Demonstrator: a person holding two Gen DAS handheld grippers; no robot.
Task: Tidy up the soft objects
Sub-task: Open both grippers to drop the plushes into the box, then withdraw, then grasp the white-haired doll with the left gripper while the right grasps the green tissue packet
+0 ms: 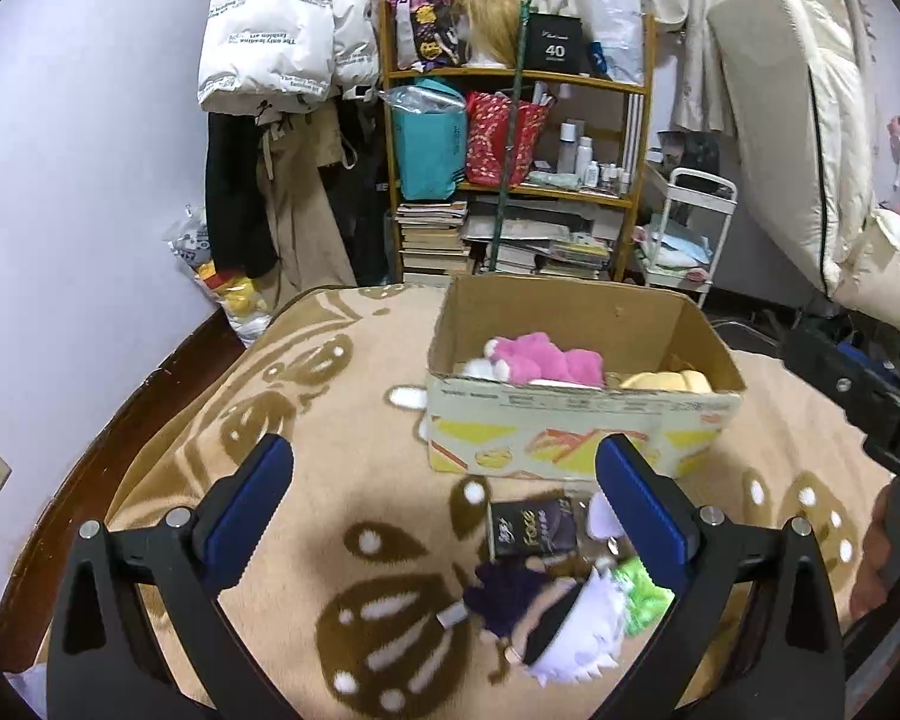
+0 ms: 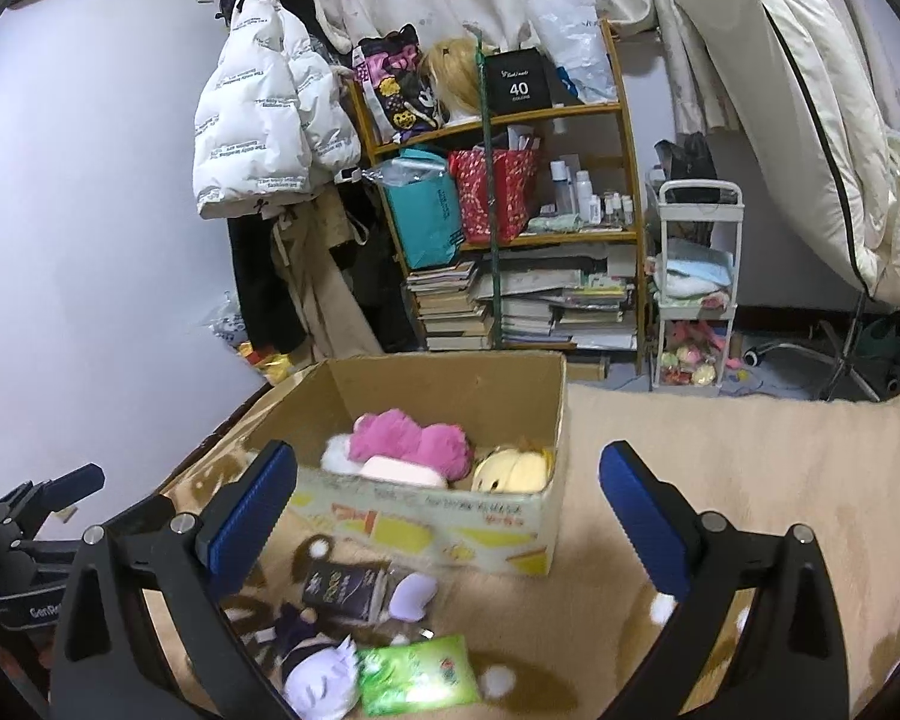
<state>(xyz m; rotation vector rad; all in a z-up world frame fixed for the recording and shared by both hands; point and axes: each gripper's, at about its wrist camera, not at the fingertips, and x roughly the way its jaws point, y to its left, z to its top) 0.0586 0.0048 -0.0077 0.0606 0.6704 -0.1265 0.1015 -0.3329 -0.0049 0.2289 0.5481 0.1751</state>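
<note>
An open cardboard box [image 1: 570, 414] [image 2: 450, 525] stands on the beige blanket. Inside it lie a pink plush [image 1: 546, 360] [image 2: 414, 438] and a yellow plush [image 1: 669, 381] [image 2: 510, 471]. In front of the box, a white-haired doll in dark clothes [image 1: 546, 618] [image 2: 318, 672], a green packet [image 1: 645, 594] [image 2: 417, 675], a dark packet [image 1: 531, 525] [image 2: 342, 591] and a small lilac piece [image 2: 414, 594] rest on the blanket. My left gripper [image 1: 444, 444] [image 2: 36, 510] is open and holds nothing. My right gripper [image 2: 450, 450] [image 1: 870, 402] is open and holds nothing.
The blanket [image 1: 306, 396] [image 2: 720, 468] has brown butterfly patterns. Behind the box stand a wooden shelf [image 1: 516, 138] [image 2: 510, 180] with bags, bottles and stacked books, hanging coats [image 1: 282, 48], a white trolley [image 2: 696, 276] and an upended mattress [image 1: 798, 120].
</note>
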